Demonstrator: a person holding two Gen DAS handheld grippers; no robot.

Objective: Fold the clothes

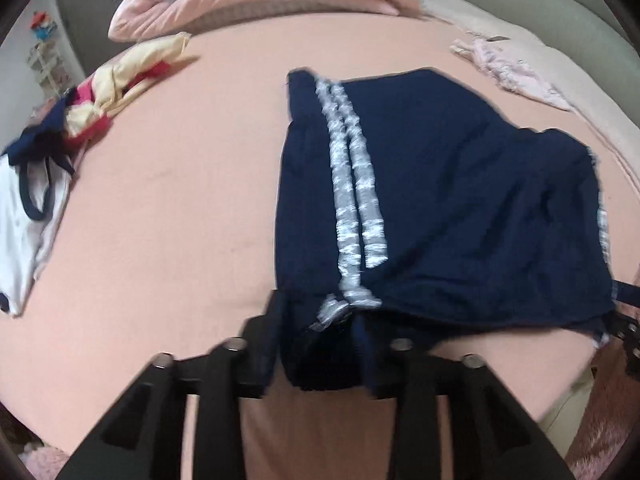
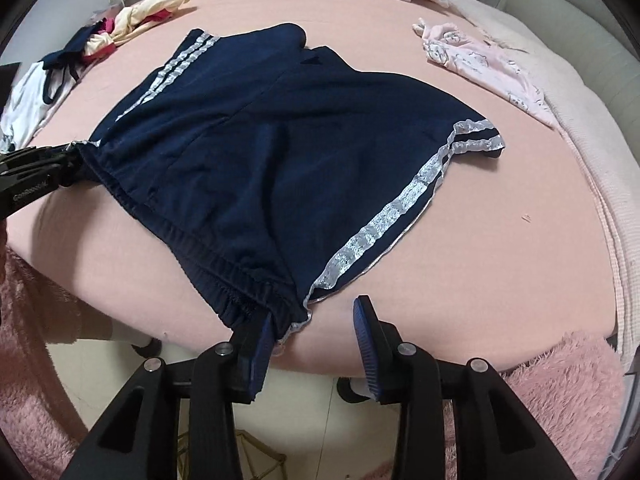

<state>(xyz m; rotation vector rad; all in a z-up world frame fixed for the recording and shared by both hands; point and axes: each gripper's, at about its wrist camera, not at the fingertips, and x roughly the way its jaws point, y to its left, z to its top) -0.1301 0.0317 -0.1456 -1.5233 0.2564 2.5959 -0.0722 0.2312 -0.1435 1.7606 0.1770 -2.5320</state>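
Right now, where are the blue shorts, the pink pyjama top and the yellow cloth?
blue shorts [image 2: 280, 152]: right wrist view, on the flat middle of the fabric.
pink pyjama top [image 2: 480, 64]: right wrist view, on its printed front.
yellow cloth [image 1: 140, 64]: left wrist view, on its pale fold.

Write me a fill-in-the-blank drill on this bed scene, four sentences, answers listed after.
1. The navy shorts lie on a bedsheet whose colour is ____.
2. The stripes down the side of the shorts are ____ in colour.
3. The right gripper has its jaws ____, with the waistband corner beside one finger.
4. The pale pink printed garment lies to the ____ of the shorts in the right wrist view.

Missing words: pink; white; open; right
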